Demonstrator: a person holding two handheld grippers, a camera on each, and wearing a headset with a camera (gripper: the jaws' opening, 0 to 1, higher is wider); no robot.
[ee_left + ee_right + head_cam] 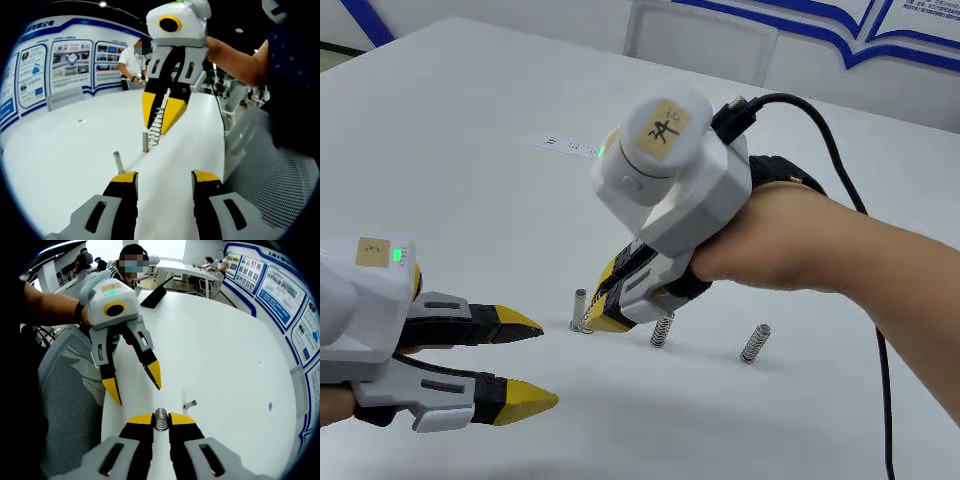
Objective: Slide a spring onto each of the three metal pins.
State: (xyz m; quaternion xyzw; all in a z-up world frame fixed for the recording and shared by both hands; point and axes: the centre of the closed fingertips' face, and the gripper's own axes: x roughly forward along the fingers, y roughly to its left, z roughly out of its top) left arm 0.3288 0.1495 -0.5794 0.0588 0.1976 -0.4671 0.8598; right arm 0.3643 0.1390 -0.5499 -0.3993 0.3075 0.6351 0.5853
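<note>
A bare metal pin [580, 306] stands upright on the white table [460, 170]. To its right, two springs [663, 330] [755, 342] stand upright, each apparently on a pin. My right gripper [603, 318] comes down from the upper right, its tips just beside the bare pin [190, 404]. It is shut on a third spring [161, 416], which hangs tilted between the yellow tips [157, 127] above the standing spring [146, 141]. My left gripper [530, 362] hovers open at the lower left, apart from the pin [116, 160], with nothing between its fingers.
A small white strip [565, 145] lies farther back on the table. A black cable [840, 150] trails from the right gripper. A chair back [700, 40] stands at the far edge, and a mesh chair [70, 405] beside the table. People stand in the background.
</note>
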